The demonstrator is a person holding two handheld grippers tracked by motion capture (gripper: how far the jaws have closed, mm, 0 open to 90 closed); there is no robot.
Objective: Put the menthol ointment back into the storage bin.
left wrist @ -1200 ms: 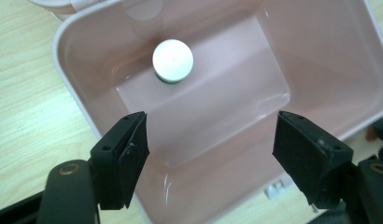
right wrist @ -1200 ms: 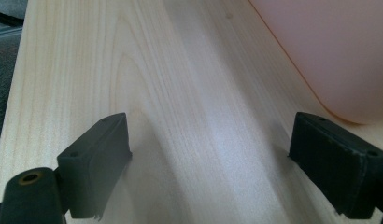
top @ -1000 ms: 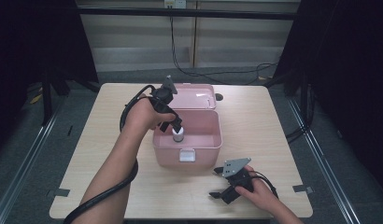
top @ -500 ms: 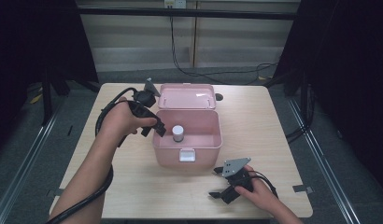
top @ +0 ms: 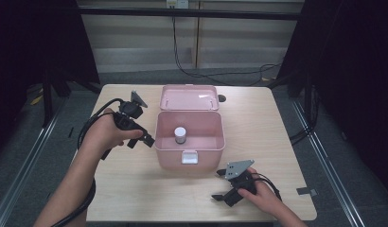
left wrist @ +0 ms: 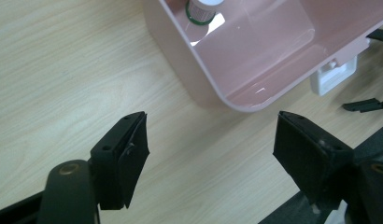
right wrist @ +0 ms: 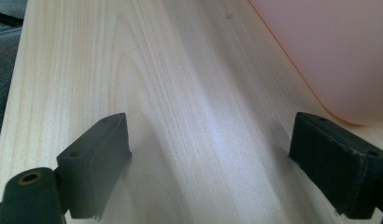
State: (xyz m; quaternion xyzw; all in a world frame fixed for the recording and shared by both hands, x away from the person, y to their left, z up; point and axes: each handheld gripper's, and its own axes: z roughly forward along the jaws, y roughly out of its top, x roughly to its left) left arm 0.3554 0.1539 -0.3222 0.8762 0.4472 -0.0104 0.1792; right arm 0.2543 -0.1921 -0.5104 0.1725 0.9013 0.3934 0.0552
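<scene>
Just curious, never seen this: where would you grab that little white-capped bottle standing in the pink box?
Probably the white cap of the small white-capped bottle, from straight above: it stands upright inside the open pink plastic box, whose walls block any sideways approach.

The table (top: 277,123) is pale wood with fine straight grain and a smooth, low-sheen finish. The pink box (top: 189,156) looks like smooth, slightly glossy plastic that catches highlights inside; its front latch (top: 188,157) is white plastic. Both the left gripper (left wrist: 210,154) and the right gripper (right wrist: 208,163) have matt black pads.
</scene>
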